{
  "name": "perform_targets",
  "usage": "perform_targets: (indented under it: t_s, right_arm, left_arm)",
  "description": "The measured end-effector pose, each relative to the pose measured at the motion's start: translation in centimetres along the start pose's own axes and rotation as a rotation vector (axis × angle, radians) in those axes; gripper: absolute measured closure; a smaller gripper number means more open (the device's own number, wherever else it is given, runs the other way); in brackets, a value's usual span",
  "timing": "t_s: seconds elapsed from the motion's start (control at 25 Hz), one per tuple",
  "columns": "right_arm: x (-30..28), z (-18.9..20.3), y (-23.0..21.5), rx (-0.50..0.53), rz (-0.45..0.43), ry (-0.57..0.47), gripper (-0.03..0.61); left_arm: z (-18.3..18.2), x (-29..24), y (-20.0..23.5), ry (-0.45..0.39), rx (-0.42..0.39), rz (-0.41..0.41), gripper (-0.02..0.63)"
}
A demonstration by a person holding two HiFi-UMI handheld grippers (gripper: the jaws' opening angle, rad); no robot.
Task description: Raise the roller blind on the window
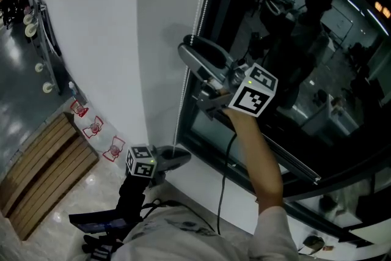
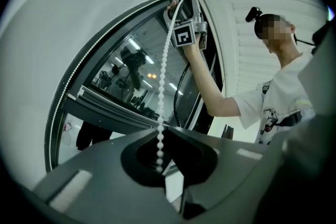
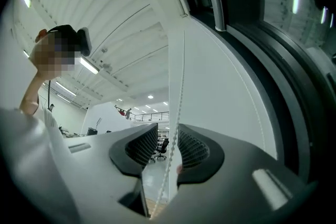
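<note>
A white bead chain (image 1: 185,88) hangs down the left edge of the dark window (image 1: 293,27). My right gripper (image 1: 186,47) is raised on an outstretched arm. Its jaws stand apart around the chain (image 3: 178,86), which runs through the gap (image 3: 169,139) without being pressed. Lower down, near the sill, my left gripper (image 1: 178,158) is shut on the same chain (image 2: 164,71), and the beads vanish between its closed jaws (image 2: 159,131). In the left gripper view, the right gripper (image 2: 173,7) shows up the chain. The blind's fabric is not visible in any view.
A white wall (image 1: 104,40) lies left of the window frame. Below the glass is a white sill (image 1: 201,183), with a black cable (image 1: 222,162) hanging across it. A wooden slatted bench (image 1: 43,168) stands on the floor at lower left.
</note>
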State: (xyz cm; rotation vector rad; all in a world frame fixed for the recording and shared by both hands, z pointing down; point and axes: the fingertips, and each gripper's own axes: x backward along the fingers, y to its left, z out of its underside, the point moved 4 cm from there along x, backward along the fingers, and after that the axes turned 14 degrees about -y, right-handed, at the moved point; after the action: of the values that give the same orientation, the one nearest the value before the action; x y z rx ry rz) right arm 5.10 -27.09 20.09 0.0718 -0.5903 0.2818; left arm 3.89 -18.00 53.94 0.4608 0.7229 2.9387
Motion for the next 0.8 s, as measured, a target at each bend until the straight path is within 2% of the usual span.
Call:
perform_targets:
  t_s: [0.12, 0.28, 0.44, 0.6, 0.8]
  right_arm:
    - [0.0, -0.5, -0.2, -0.008, 0.043, -0.034, 0.56]
    - [0.9, -0.5, -0.1, -0.072, 0.075, -0.069, 0.563]
    - [1.6, -0.5, 1.0, -0.054, 0.066, -0.08, 0.565]
    - [2.3, 1.2, 2.1, -0.028, 0.062, -0.022, 0.565]
    - [4.5, 4.2, 2.1, -0.06, 0.099, 0.025, 0.565]
  left_arm:
    - [0.0, 0.0, 0.0, -0.003, 0.001, -0.001, 0.615]
    - [0.0, 0.2, 0.0, -0.008, 0.004, -0.005, 0.615]
    - [0.3, 0.1, 0.0, -0.008, 0.006, -0.003, 0.615]
    - [0.2, -0.1, 0.0, -0.009, 0.006, 0.002, 0.615]
    - [0.2, -0.4, -0.2, -0.006, 0.01, 0.009, 0.615]
